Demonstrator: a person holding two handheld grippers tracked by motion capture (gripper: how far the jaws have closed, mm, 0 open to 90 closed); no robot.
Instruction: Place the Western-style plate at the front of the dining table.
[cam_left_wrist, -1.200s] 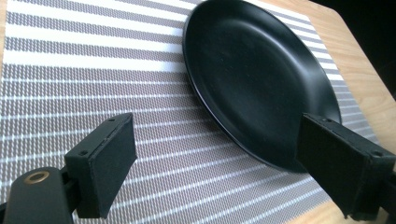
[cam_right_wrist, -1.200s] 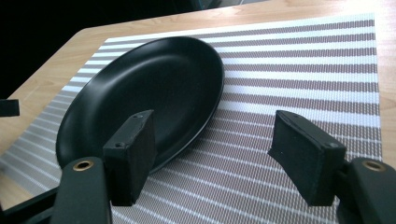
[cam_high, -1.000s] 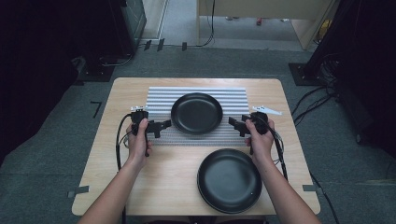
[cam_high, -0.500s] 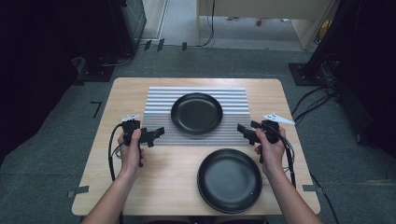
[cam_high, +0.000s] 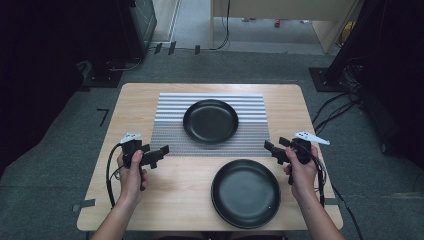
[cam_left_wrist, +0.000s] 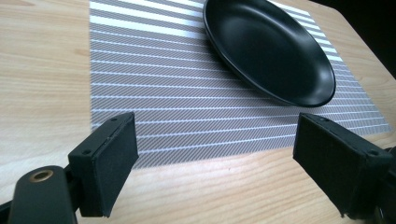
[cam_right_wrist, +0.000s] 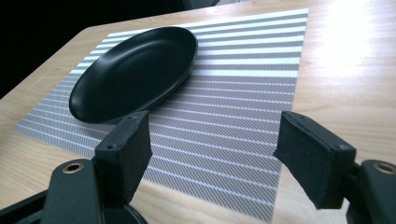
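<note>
Black plates, two in number, are sitting on a wooden table. In the high view, the far plate is resting on a striped mat near the table's centre. The near plate is lying on bare wood at about 5 o'clock from the far one, just off the mat's near edge and apart from both tools.

Left gripper is sitting at roughly 8 o'clock from the far plate, at the mat's near left corner, with the left hand wrapping its handle. Its jaws are standing wide apart and gripping nothing; the left gripper view is showing mat and wood between the pads, with the far plate lying beyond them at 1 o'clock, not touching.

Right gripper is sitting at roughly 4 o'clock from the far plate, just beside the mat's near right corner, in the right hand. Its jaws are likewise standing wide and holding nothing; the right gripper view is showing the mat between the pads and the far plate ahead at 11 o'clock, clear of the pads. The near plate's rim is peeking in at that view's bottom edge, under the left jaw.
</note>
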